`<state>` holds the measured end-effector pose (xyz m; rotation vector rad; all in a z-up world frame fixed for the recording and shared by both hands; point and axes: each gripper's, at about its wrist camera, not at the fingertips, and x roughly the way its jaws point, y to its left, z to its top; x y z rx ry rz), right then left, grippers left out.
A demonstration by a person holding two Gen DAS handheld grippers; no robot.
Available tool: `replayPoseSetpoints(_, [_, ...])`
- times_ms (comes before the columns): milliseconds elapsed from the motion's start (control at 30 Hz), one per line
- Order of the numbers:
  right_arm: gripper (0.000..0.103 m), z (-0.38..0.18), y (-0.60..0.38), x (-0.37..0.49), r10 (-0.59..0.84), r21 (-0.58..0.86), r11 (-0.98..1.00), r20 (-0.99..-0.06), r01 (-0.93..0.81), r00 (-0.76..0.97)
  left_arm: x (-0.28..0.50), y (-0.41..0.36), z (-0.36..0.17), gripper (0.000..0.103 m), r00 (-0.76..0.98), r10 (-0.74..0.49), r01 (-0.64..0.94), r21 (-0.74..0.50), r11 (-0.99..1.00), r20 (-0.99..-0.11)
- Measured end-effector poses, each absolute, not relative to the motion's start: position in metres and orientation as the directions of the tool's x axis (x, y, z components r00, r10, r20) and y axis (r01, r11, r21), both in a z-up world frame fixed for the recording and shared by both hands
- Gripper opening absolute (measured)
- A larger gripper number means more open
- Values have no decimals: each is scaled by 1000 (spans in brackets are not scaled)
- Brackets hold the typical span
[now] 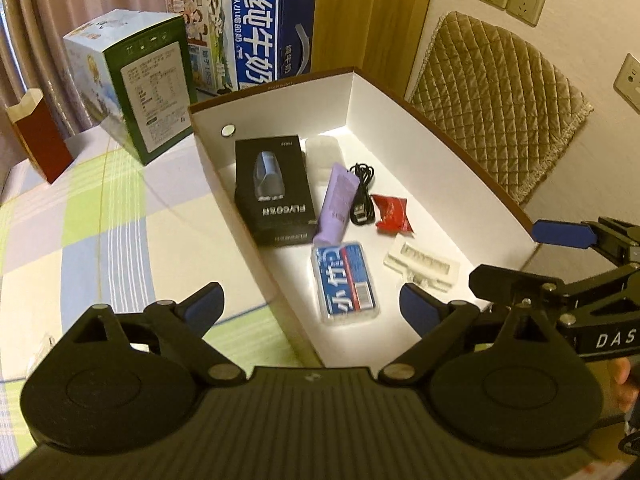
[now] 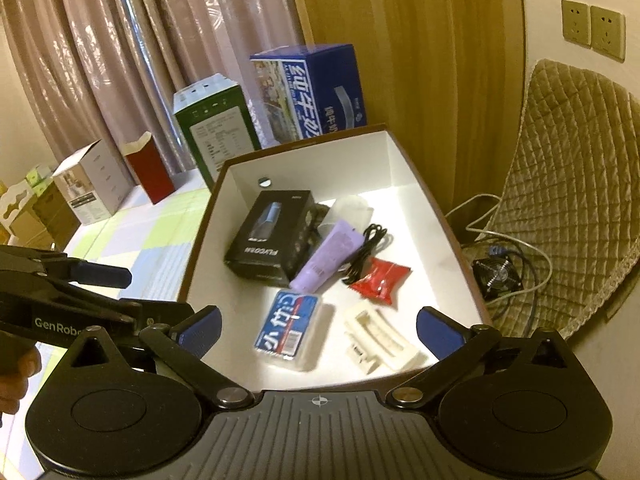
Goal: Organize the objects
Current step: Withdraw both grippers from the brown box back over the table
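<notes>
Cardboard, plastic and cloth
White matt cardboard box (image 1: 420, 120); glossy black carton (image 1: 272, 188); smooth lilac plastic tube (image 1: 336, 204); crinkly red foil sachet (image 1: 392, 214); quilted cloth cushion (image 1: 492, 100)

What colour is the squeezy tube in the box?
Light purple tube; the right wrist view shows it best.

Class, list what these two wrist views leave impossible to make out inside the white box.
- Clear case, left view: washed out by glare; contents unreadable.
- Black box, right view: hides part of the clear case behind it.
- White plastic piece, left view: blurred, identity unclear.
- Purple tube: print too small.
</notes>
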<state>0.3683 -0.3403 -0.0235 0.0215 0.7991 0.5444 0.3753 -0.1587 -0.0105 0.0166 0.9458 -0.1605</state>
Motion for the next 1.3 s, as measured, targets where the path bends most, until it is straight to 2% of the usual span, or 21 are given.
replayPoseSetpoints(667, [101,-18,-304,296,506,221,833,-677,-508,534,281,-109,-8,93,569,-90,57,-69,996,-818])
replayPoseSetpoints(1300, [101,-40,-232,244,551,246,772,-719,-587,424,207,-31,-18,93,529,-16,-88,-73,993,-848])
